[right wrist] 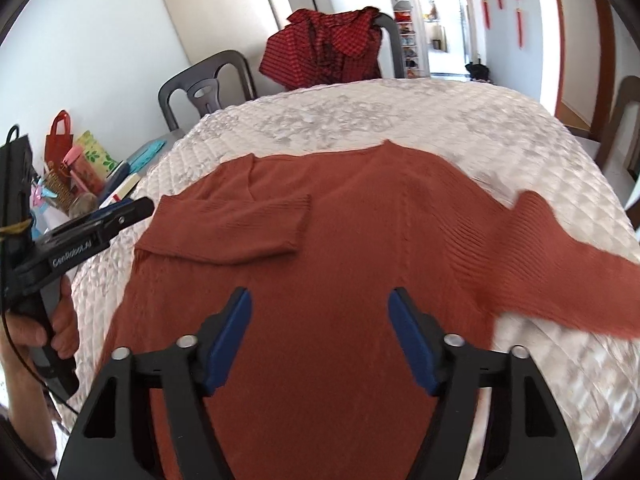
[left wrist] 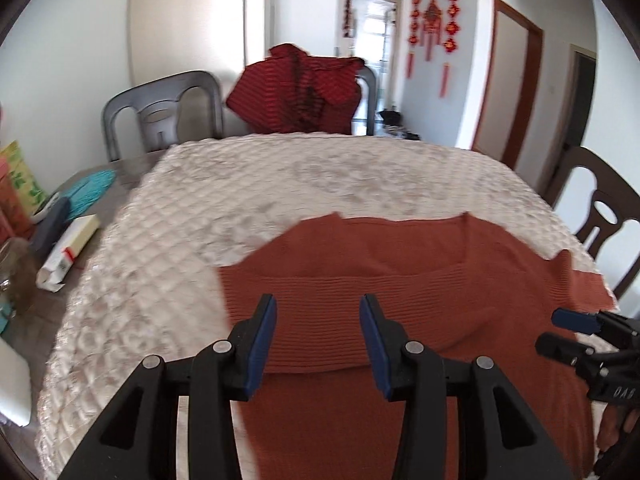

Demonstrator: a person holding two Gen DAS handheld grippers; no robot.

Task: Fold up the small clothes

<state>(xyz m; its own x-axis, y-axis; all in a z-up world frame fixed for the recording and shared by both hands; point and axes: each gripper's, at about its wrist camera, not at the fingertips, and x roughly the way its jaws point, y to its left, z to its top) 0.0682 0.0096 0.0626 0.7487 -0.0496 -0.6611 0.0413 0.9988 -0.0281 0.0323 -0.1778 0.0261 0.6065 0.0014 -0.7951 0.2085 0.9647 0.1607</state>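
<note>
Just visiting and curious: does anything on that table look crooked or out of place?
Only the sweater looks lopsided: one sleeve is folded across its body, while the other sleeve sprawls out over the quilted cover. Nothing looks spilled or damaged.

rust sweater [right wrist: 360, 248] | flat on quilt | left sleeve folded in

One legible marking: white lettering reading "GenRobot.AI" runs along the black side of the left gripper [right wrist: 120, 216], as seen from the right wrist view. In the left wrist view, the black body of the right gripper [left wrist: 576, 328] carries pale characters, seen upside down and too indistinct to read. The white carton [left wrist: 66, 254] on the desk bears print too blurred to make out.
</note>
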